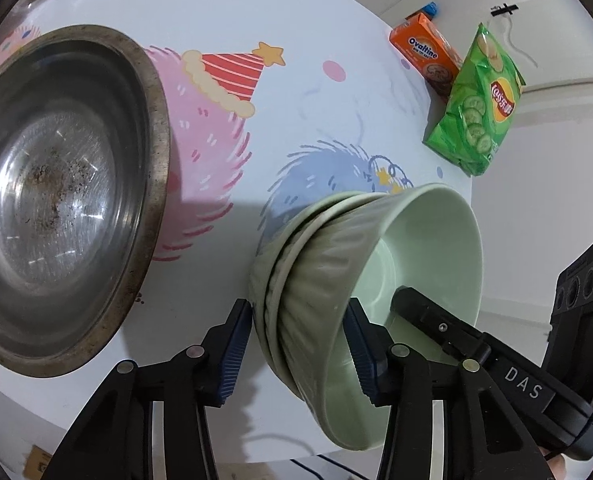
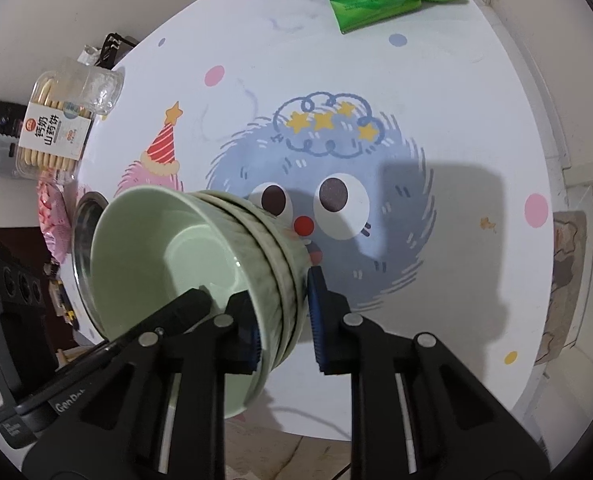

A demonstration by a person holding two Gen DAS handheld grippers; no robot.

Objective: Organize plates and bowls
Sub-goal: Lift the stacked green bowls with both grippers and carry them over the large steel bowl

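Cartoon tablecloth (image 2: 436,92) open rightward — green bowls (image 2: 200,256) stacked, steel basin (image 1: 64,200) left

Both views were evenly and brightly lit from overhead. The fisheye lenses bowed the white surface (image 2: 456,120) into a dome, with dark vignetting at the corners. Crisp shadows fell across the surface in the right wrist view. The metal basin (image 1: 68,200) showed small glints of glare. Focus was sharp throughout, without motion blur.
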